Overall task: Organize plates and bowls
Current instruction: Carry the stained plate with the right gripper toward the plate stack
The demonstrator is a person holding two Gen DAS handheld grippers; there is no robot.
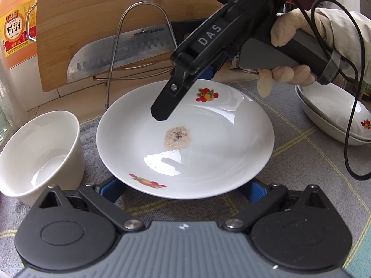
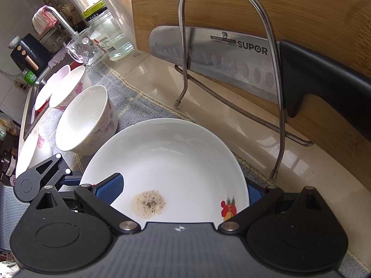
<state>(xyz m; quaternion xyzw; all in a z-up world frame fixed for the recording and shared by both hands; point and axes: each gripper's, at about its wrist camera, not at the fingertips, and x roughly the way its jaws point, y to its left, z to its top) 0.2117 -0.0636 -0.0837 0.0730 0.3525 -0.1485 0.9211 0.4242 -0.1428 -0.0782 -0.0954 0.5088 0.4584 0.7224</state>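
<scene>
A white plate (image 1: 208,139) with fruit decals and a brown stain in its middle lies on the grey checked cloth (image 1: 301,173). My left gripper (image 1: 184,191) is open at the plate's near rim, which hides the tips of its blue pads (image 1: 111,190). From the upper right a gloved hand (image 1: 285,30) brings in my right gripper (image 1: 185,92). It is open and straddles the plate's (image 2: 176,162) far rim. In the right wrist view my right gripper (image 2: 180,192) has one pad (image 2: 109,190) over the plate and the other behind the rim.
A white bowl (image 1: 39,148) stands left of the plate. Stacked plates (image 1: 334,115) sit at the right. Flowered bowls (image 2: 85,120) line the cloth toward the sink (image 2: 34,97). Behind are a wire rack (image 2: 231,46), a knife (image 2: 220,58), a cutting board (image 2: 278,11), a bottle (image 1: 16,27) and a glass cup (image 2: 84,48).
</scene>
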